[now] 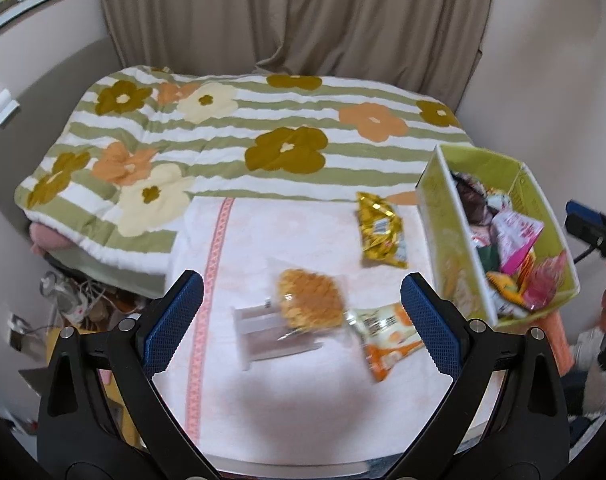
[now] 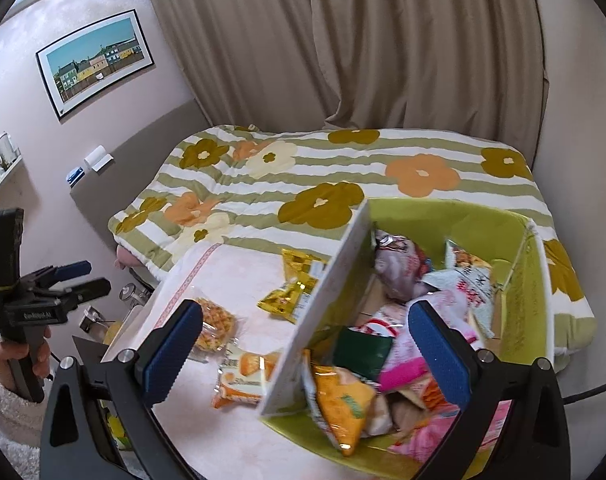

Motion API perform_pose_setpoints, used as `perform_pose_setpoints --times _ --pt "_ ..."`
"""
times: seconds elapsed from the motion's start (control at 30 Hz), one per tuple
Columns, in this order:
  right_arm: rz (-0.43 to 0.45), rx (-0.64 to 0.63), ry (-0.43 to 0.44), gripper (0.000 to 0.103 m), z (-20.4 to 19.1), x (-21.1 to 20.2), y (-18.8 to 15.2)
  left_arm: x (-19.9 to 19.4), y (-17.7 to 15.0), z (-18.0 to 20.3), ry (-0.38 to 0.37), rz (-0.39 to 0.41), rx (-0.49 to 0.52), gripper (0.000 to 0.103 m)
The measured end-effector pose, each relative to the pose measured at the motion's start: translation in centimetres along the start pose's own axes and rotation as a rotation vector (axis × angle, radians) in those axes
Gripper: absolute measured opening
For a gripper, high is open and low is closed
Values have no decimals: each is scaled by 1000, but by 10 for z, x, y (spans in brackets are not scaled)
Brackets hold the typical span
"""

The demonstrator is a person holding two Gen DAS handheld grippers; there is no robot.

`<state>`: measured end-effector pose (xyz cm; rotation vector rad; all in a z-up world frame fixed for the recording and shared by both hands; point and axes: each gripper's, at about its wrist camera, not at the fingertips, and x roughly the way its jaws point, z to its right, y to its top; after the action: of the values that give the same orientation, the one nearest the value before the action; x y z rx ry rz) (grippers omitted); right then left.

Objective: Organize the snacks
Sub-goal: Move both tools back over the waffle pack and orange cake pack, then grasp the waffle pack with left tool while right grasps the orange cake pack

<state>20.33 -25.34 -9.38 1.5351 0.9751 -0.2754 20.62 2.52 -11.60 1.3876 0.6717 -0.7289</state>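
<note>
Three snacks lie on the white towel point(image 1: 263, 232): a clear bag of orange crackers point(image 1: 309, 300), an orange-and-white packet point(image 1: 387, 338) beside it, and a gold packet point(image 1: 381, 232) farther back. A green box point(image 1: 439, 200) at the right holds several snack packets. My left gripper point(image 1: 303, 312) hangs open above the cracker bag, nothing between its fingers. Over the box's near corner my right gripper point(image 2: 303, 344) is open and empty; below it are the green box point(image 2: 443, 210), the gold packet point(image 2: 293, 286), the cracker bag point(image 2: 215, 324) and the orange-and-white packet point(image 2: 243, 376).
A flowered, striped quilt point(image 1: 231, 136) covers the bed behind the towel, with beige curtains point(image 1: 303, 12) beyond. Cables and small items clutter the floor point(image 1: 75, 300) at the left. A hand point(image 2: 19, 360) holds the left gripper's handle at the far left of the right wrist view.
</note>
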Motion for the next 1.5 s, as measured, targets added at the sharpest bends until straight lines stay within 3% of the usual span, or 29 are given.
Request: perform_pose_setpoints --times 0.2,0.43,0.67,0.77,0.9,0.97,1.17,1.5 --pt "-1 69 -56 102 -47 18 -6 8 -4 -39 -83 -55 60 99" --pt "-28 140 -140 102 -100 39 -22 21 5 -54 -187 -83 298 99" --pt "-65 297 -266 102 -118 53 -55 64 17 -31 -337 -175 603 99" --pt "-91 407 -306 102 -117 59 -76 91 15 -13 -396 -236 729 99" --pt "-139 646 -350 102 -102 79 -112 123 5 9 -470 -310 861 99" --pt "-145 696 -379 102 -100 89 -121 138 -1 20 -477 -329 922 99" --pt "-81 825 -403 102 -88 121 -135 179 -19 39 -493 -426 1031 99" --pt "3 988 -449 102 -74 145 -145 224 -26 46 -561 -513 1043 95"
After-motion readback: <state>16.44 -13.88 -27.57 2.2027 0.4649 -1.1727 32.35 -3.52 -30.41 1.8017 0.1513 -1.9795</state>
